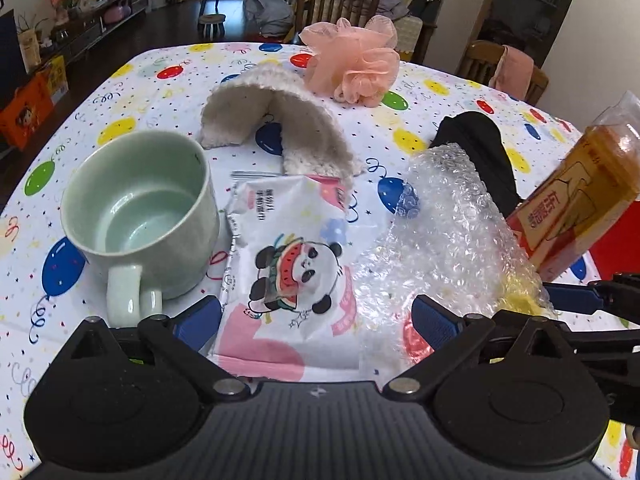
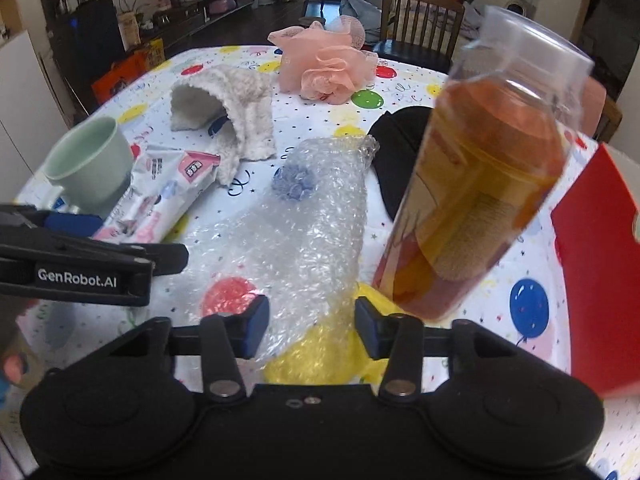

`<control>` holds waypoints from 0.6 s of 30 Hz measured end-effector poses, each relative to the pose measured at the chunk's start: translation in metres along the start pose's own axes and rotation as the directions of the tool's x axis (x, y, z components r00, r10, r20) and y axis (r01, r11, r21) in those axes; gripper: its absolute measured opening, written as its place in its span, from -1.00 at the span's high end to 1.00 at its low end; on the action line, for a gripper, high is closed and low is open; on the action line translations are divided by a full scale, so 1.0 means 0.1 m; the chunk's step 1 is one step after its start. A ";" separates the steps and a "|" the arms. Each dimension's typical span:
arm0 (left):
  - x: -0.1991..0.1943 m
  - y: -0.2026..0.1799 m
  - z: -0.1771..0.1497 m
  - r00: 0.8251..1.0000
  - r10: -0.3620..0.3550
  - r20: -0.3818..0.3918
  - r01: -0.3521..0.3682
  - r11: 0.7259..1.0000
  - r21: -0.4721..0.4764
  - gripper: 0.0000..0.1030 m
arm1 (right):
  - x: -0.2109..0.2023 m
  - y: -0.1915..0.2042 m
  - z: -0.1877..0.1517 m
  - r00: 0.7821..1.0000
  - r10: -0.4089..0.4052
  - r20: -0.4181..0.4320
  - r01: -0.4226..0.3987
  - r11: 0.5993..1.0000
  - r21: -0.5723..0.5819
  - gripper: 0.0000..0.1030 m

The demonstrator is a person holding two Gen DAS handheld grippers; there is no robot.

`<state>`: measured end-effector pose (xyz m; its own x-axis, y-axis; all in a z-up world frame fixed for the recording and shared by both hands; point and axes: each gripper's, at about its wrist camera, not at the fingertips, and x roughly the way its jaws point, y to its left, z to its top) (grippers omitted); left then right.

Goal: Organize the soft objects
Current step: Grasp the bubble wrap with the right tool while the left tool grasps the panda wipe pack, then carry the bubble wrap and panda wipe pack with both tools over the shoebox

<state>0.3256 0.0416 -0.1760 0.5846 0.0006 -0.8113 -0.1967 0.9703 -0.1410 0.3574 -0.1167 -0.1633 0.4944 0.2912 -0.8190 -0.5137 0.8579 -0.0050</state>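
**Ana:** Bubble wrap [image 2: 304,232], clear and crinkled, sits dead centre on the balloon-print tablecloth [image 2: 500,280], and the right gripper [image 2: 311,330] is pitched steeply down over its near end, the blue pads [image 2: 256,330] either side of the plastic.

**Ben:** Gripping it?

**Ana:** Can't call it. The jaws stand at a middling gap with the wrap between them, but whether the pads press on it I cannot tell.

**Ben:** And the left?

**Ana:** The left gripper [image 1: 318,320] is tilted down just as steeply, jaws spread wide, straddling the near end of the panda tissue pack [image 1: 288,264]. No squeeze there; the pads stand clear of the pack's sides.

**Ben:** The two tools look close.

**Ana:** Side by side. From the right camera the left gripper's black arm crosses the lower left.

**Ben:** Around them?

**Ana:** A green mug [image 1: 136,208] just left of the pack, a cream knitted cloth [image 1: 276,124] arched behind it, a pink mesh pouf [image 1: 352,64] further back, something black [image 1: 480,148] behind the wrap, and an amber bottle [image 2: 492,176] standing right of it.
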 end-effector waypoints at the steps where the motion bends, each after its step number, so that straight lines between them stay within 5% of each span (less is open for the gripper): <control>1: 0.00 -0.02 0.00 1.000 0.002 0.004 -0.002 1.000 0.009 -0.98 | 0.02 0.02 0.00 1.000 -0.013 -0.003 0.013 1.000 -0.008 0.33; 6: 0.01 -0.06 -0.01 0.999 0.033 0.009 -0.033 0.999 0.040 -0.89 | 0.04 0.08 0.00 0.999 -0.048 0.007 0.048 0.998 -0.035 0.66; 8: 0.00 -0.06 -0.02 0.999 0.051 0.016 -0.051 0.998 0.045 -0.77 | 0.03 0.10 -0.01 0.998 -0.057 0.012 0.058 0.997 -0.049 0.77; 10: -0.01 -0.06 -0.03 0.997 0.071 0.023 -0.072 0.996 0.051 -0.44 | 0.02 0.12 -0.01 0.998 -0.066 0.017 0.067 0.996 -0.063 0.89; 18: -0.05 -0.02 -0.06 0.997 0.074 0.038 -0.076 0.995 0.063 -0.25 | -0.10 0.18 -0.03 0.997 -0.058 0.053 0.062 0.995 -0.080 0.97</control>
<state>0.3180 0.0384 -0.1753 0.5977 0.0816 -0.7976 -0.1905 0.9808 -0.0423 0.3409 -0.1050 -0.1566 0.5596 0.2626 -0.7861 -0.5365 0.8377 -0.1020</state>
